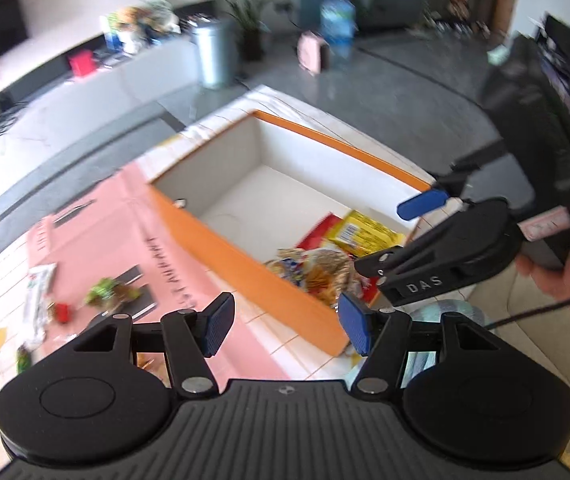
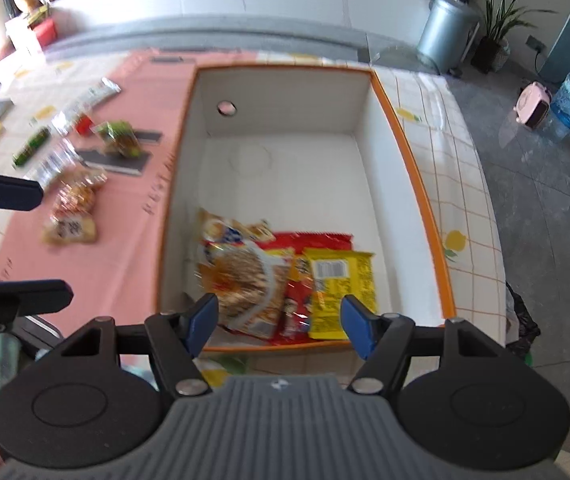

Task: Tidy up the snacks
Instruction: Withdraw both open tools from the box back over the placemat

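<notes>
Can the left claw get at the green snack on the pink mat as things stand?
Probably yes. The left claw is open and empty, and the green snack lies in the open on the pink mat, outside the box, with nothing over it.

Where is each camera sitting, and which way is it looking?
Left wrist view: sits on the left gripper, looks down across the orange box from its left side; the open blue fingers, the right gripper and a hand show.
Right wrist view: sits on the right gripper, looks down into the box from its near end; its open fingers and part of the left gripper show at the left edge.
Both share: the box, the yellow packet inside, the loose snacks on the pink mat.
</notes>
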